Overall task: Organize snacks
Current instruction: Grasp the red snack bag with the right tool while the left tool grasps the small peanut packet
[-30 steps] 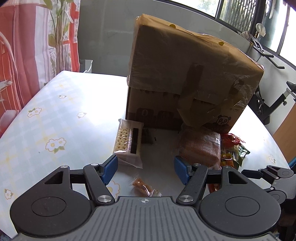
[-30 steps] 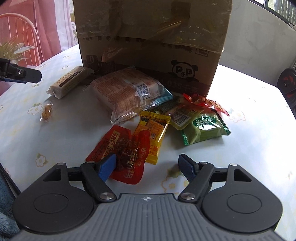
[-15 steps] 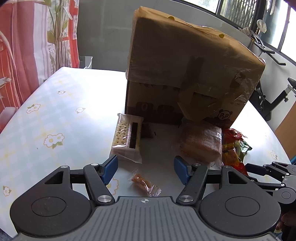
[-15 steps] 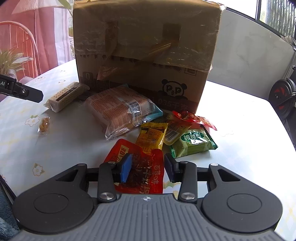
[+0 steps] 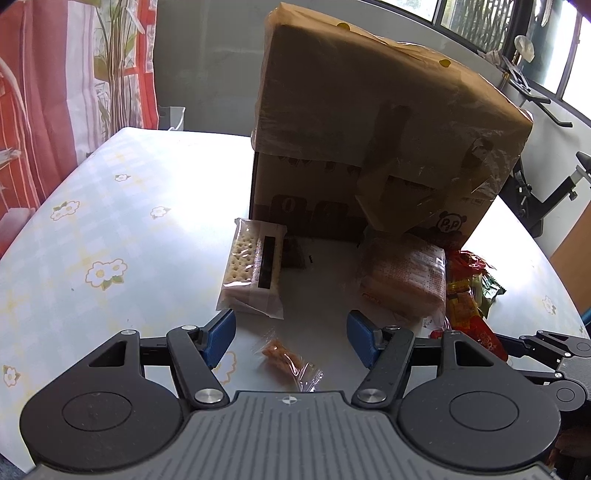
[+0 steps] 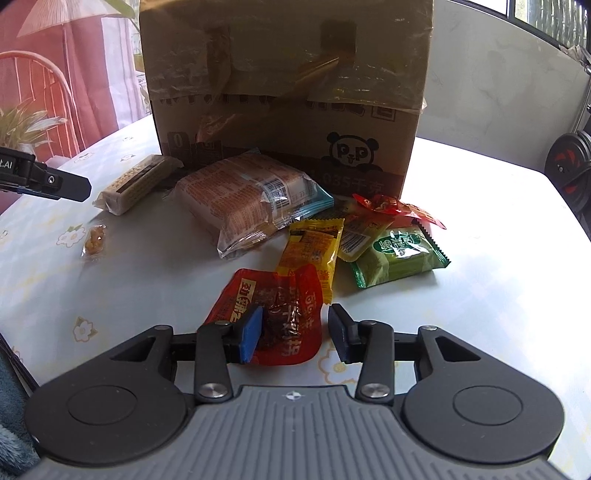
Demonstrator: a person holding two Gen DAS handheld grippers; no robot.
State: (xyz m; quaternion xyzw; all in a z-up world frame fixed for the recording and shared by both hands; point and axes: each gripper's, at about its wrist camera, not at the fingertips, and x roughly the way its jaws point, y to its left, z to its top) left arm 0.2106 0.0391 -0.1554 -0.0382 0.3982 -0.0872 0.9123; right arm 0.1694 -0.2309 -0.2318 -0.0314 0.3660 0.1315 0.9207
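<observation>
Daylight from windows (image 5: 480, 22) behind the tall taped brown cardboard box (image 5: 369, 122) leaves its near face in shadow. Beyond the jaws, the pale floral tablecloth (image 5: 110, 221) glares white, washing out detail. Fisheye distortion bends the table edges and window frames; the pictures are sharp, with little blur.

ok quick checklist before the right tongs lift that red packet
1. Red packet between the right tongs: ok, the jaws have just been closing with it between them.
2. Firm grip: cannot tell, a sliver of table shows between the packet's edge and one pad.
3. Packet free of neighbours: not ok, its far corner overlaps the yellow packet.
4. Left tongs out of the way: ok, open over the small wrapped snack, off to the side.
5. Cardboard box ready to receive: cannot tell, only its taped outside shows.
</observation>
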